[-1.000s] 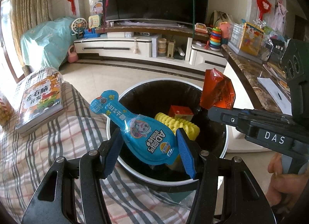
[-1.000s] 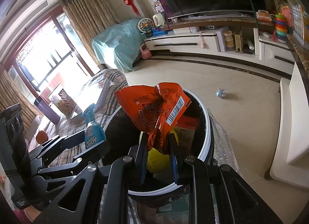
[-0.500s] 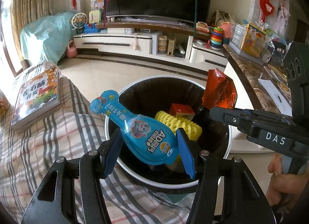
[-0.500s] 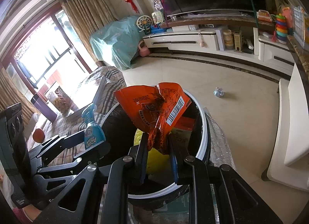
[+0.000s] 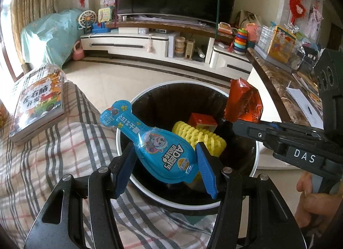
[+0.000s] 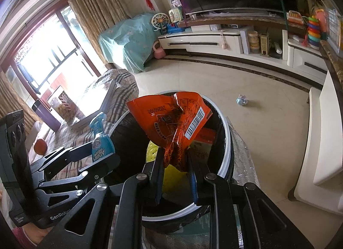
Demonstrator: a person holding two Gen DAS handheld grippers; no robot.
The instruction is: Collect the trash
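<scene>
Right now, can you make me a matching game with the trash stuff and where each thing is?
Things:
1. blue packet
2. orange wrapper
3. yellow foam net
4. book

Places:
A. lying inside the trash bin
B. on the checked cloth
C. pinched in the right gripper
D. between the left gripper's pads

Pairs: 1-D, 2-C, 3-A, 4-B

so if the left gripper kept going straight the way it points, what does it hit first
Probably the yellow foam net inside the bin. The left gripper, shut on the blue packet, points down into the bin's mouth; depth is hard to judge.
</scene>
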